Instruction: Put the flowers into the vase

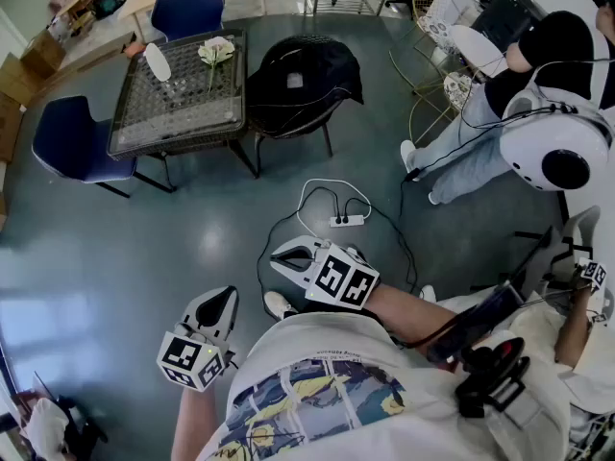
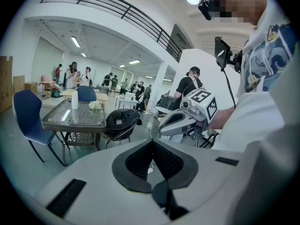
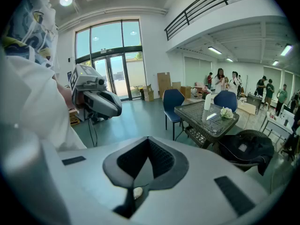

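Meeting at their tips with nothing between them, the jaws of the left gripper (image 2: 152, 142) are closed and empty. The jaws of the right gripper (image 3: 148, 138) stand the same way, pad against pad on no object. The two grippers are held side by side and close to the person's body, both tilted somewhat downward. Just beyond the jaws there is only grey-blue floor, where a white power strip (image 1: 347, 221) lies with its looped cables. Well ahead of both jaws, past that bare floor, stands the dark wicker table with a glass top (image 1: 173, 147). A round black chair with a dark bag on it (image 1: 303, 80) is on its near right side, and blue upholstered chairs (image 1: 75, 147) stand around it. On the table, the white-blossomed flowers on a green stem (image 1: 216, 53) lie on the glass. The tall narrow white vase (image 2: 74, 100) stands upright beside them but apart from them. Judged from this, nothing of the task is done: the flowers are outside the vase and far from either gripper. What is left appears to be everything: walking up to the table, opening a gripper, taking the stem and lowering it into the mouth of the vase.
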Demonstrator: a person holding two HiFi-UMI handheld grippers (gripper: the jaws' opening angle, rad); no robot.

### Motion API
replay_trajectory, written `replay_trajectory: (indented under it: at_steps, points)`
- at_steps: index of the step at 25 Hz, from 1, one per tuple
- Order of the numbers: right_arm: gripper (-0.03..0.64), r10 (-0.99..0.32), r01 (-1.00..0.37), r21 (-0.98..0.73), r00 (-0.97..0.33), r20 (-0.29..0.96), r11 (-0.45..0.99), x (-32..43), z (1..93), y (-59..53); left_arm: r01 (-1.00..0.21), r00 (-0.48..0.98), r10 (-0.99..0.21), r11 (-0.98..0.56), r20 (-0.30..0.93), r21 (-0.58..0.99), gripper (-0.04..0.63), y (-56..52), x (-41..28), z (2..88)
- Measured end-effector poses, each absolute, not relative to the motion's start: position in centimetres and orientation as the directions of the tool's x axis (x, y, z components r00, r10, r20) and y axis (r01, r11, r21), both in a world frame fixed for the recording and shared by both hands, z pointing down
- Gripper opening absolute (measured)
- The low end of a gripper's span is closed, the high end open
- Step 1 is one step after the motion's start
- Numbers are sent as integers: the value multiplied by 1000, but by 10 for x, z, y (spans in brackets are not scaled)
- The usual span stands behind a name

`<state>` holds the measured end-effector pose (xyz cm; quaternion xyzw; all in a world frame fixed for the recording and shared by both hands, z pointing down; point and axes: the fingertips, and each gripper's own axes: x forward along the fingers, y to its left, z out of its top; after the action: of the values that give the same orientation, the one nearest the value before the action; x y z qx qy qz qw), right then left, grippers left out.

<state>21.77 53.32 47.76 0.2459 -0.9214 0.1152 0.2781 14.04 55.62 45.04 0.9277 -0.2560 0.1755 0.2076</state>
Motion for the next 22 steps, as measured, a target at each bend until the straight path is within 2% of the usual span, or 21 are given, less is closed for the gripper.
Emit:
replay_trajectory:
  at_steps: [6,15,22]
  points:
    - [8,-350,-472,-77,-745,568,878,218,476,524,-583,789,-439,-754,430,302,9,544,149,449]
    - [9,-356,-482,-127,-777,519,867,262,475,496,-597,777,-456,-753,435,277,9,510,192,439]
    - [12,-346,-502,-173,-769,538,847,287,509,477,-613,771,-469,-729,430,304,9,492,213,454]
